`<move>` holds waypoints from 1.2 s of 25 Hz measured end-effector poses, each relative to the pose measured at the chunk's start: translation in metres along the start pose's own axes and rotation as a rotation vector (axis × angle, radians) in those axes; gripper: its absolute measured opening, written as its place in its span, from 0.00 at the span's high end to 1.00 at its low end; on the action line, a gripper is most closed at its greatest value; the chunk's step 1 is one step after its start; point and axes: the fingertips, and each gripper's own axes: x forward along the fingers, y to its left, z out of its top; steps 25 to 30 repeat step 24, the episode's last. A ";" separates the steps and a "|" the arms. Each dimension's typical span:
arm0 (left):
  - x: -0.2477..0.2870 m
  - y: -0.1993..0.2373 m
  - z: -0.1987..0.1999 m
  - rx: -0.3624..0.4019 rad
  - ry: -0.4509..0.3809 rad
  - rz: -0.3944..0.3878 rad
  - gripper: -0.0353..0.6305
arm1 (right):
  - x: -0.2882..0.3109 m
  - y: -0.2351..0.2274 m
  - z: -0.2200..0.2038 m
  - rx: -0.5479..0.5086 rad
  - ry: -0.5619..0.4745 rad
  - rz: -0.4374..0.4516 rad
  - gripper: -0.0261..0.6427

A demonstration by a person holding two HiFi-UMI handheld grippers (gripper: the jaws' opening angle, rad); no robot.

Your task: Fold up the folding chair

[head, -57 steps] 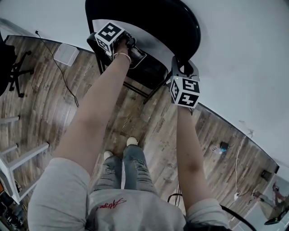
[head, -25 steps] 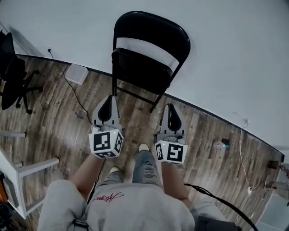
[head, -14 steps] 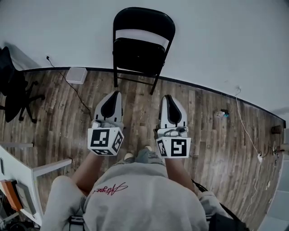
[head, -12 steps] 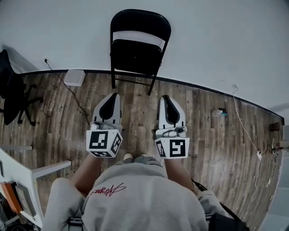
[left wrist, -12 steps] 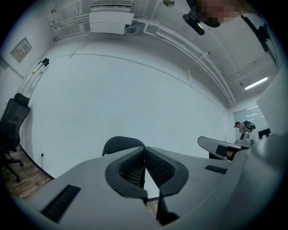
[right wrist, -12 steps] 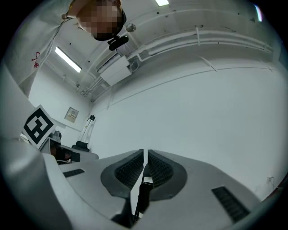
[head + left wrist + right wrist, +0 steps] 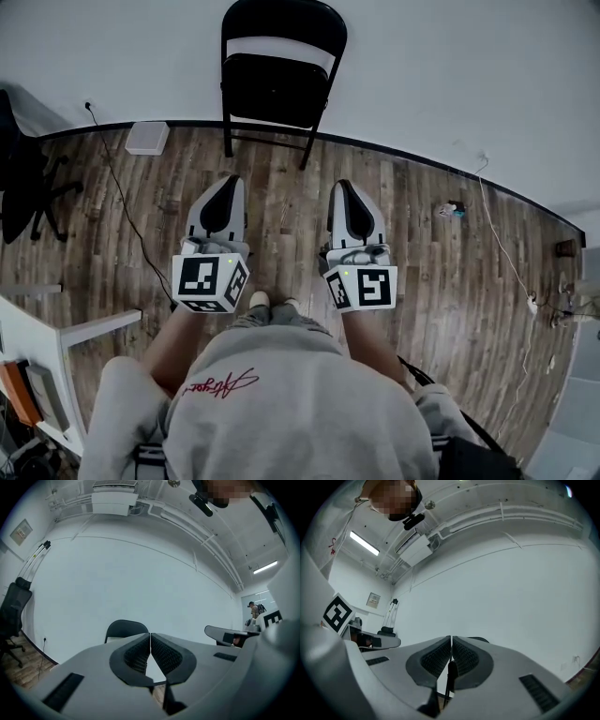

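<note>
The black folding chair [image 7: 281, 61] stands folded flat against the white wall at the top of the head view. My left gripper [image 7: 225, 187] and right gripper [image 7: 344, 192] hover side by side over the wood floor, well short of the chair and pointing toward it. Both are shut and hold nothing. In the left gripper view the chair's backrest [image 7: 123, 629] rises behind the closed left gripper [image 7: 150, 641]. The right gripper view shows the chair's top [image 7: 480, 640] just past the closed right gripper [image 7: 451, 644].
A black office chair [image 7: 23, 178] stands at the left with a white box [image 7: 147, 138] and a cable [image 7: 122, 220] near it. A white table frame [image 7: 66, 333] is at the lower left. A small device [image 7: 451, 210] and cords [image 7: 511, 272] lie on the right floor.
Both grippers were up at the chair earlier; they have let go and drawn back toward the body. The chair now sits farther away, flat against the wall.
</note>
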 end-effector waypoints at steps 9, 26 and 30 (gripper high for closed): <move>-0.008 -0.005 0.002 -0.044 -0.016 -0.019 0.92 | 0.001 0.017 0.001 0.007 0.004 0.043 0.92; -0.020 -0.006 0.003 -0.054 -0.034 -0.067 0.92 | -0.005 0.053 0.004 0.016 -0.004 0.099 0.92; -0.020 -0.006 0.003 -0.054 -0.034 -0.067 0.92 | -0.005 0.053 0.004 0.016 -0.004 0.099 0.92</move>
